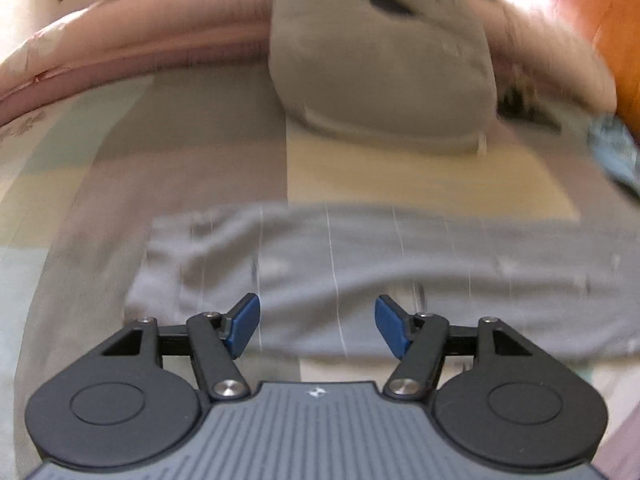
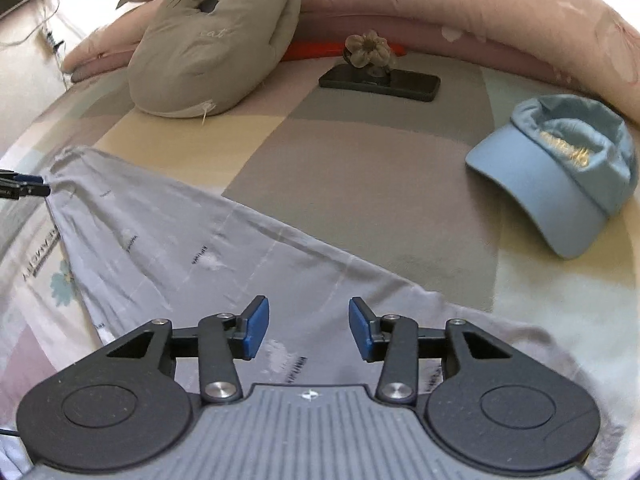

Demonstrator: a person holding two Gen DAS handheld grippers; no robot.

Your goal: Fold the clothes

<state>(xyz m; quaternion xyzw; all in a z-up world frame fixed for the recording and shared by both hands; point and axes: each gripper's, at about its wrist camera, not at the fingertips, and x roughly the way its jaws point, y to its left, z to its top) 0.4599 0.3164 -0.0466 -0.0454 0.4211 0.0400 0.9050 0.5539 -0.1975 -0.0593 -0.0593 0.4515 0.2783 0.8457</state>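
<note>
Your left gripper [image 1: 317, 326] tilts steeply down over the bed, jaws standing well apart, nothing between the blue pads [image 1: 244, 326]; the view is motion-blurred. Under it lies the grey garment [image 1: 360, 272], a folded strip with thin pale lines, long axis running left to right across the patchwork bedspread [image 1: 120, 184]. Its left end sits a little left of the gripper; the right end runs out of that view.

Far of the strip, centre: grey ring-shaped cushion [image 1: 380, 68], leaning on a pink bolster [image 1: 160, 40].

Your right gripper [image 2: 309, 328] also pitches down, jaws parted with a clear gap, pads [image 2: 256, 328] not pressing on anything. The grey garment [image 2: 180, 240] passes beneath it, long axis slanting from far left to near right in this view. At its far-left corner the tip of the left gripper [image 2: 28, 186] shows at the frame edge, touching or just beside the cloth; cannot tell which.

Farther right in that view: dark phone [image 2: 380, 82] lying flat with a flower-shaped piece [image 2: 366, 50] on it, then a light blue cap [image 2: 560, 176], brim toward the near left, well apart from the garment. No containers seen.
</note>
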